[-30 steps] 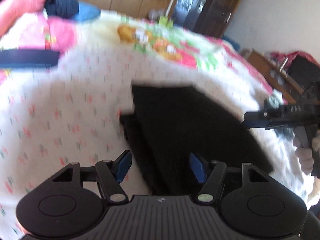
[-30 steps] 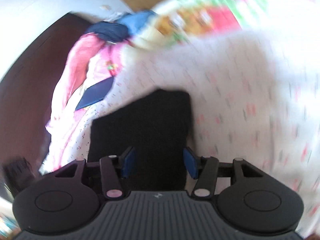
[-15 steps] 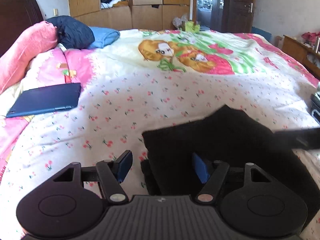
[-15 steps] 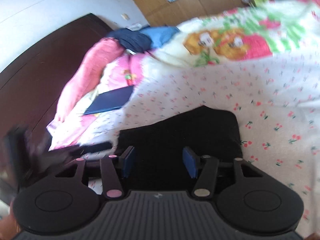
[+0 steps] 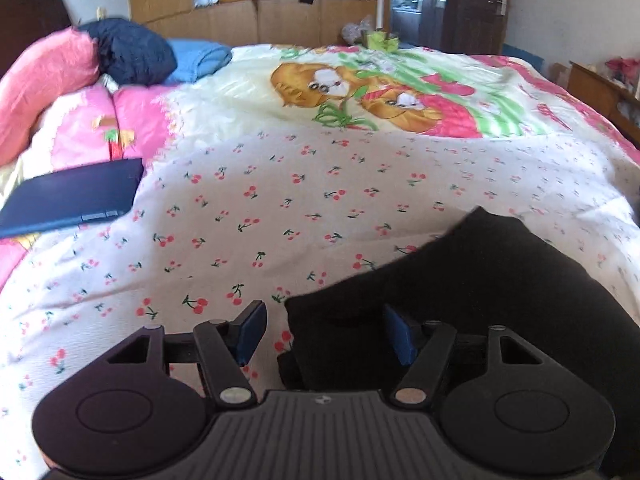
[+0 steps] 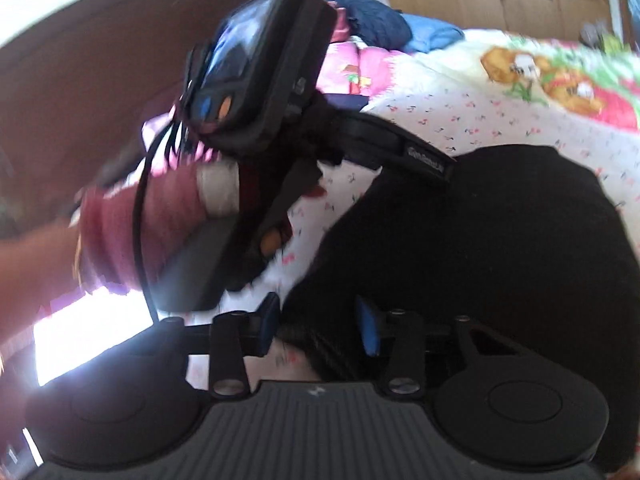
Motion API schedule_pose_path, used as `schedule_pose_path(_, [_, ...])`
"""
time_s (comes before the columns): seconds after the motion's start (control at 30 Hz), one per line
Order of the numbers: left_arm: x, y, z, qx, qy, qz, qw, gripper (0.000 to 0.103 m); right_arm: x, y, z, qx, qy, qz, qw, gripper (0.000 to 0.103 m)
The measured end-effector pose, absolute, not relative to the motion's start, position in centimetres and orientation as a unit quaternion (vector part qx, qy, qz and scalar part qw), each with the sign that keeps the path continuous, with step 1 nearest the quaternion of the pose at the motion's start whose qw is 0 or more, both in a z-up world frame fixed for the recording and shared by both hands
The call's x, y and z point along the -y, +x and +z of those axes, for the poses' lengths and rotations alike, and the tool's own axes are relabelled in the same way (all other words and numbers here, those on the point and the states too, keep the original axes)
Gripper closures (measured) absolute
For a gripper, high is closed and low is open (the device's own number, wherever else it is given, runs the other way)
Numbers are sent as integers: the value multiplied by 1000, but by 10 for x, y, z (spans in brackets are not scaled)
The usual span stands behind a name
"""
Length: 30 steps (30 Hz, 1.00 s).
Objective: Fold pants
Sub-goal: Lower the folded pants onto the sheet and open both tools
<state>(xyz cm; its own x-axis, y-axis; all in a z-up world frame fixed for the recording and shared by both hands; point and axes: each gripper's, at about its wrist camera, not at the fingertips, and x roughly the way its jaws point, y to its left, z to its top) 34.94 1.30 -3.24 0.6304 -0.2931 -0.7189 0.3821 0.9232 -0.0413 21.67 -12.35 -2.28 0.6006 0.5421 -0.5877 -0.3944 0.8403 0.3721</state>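
Folded black pants (image 5: 500,288) lie on the cherry-print bedspread (image 5: 280,208) at the lower right of the left wrist view. My left gripper (image 5: 324,332) is open and low over the pants' left edge, which lies between its fingers without being pressed. In the right wrist view the pants (image 6: 480,240) fill the right half. My right gripper (image 6: 318,326) has its jaws closing, with the pants' bunched near edge between the blue pads; I see no firm pinch. The left device's body with its screen (image 6: 260,80) and a dark red sleeve (image 6: 152,220) loom at the left.
A navy flat case (image 5: 72,200) lies at the bed's left side, below a pink pillow (image 5: 40,84), a navy bundle (image 5: 132,52) and a blue one (image 5: 196,58). A wooden wardrobe (image 5: 280,0) stands behind the bed, a side table (image 5: 600,92) at the right, and a dark headboard (image 6: 100,60).
Both grippers slid toward the pants' near left edge. The right jaws have narrowed around the cloth. The left device and sleeve have come large into the right wrist view.
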Motion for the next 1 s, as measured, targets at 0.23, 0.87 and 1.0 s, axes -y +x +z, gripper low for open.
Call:
schedule_pose_path(0.23, [-33, 330, -16, -378, 15, -170, 910, 25, 145, 196, -3, -355, 162, 273, 879, 66])
schedule_pose_path(0.87, [-42, 126, 6, -376, -10, -111, 920, 15, 207, 93, 5, -359, 189, 133, 904, 66])
schedule_pose_path(1.0, [-35, 102, 9, -364, 15, -100, 926, 7, 204, 80, 3, -360, 183, 125, 906, 65])
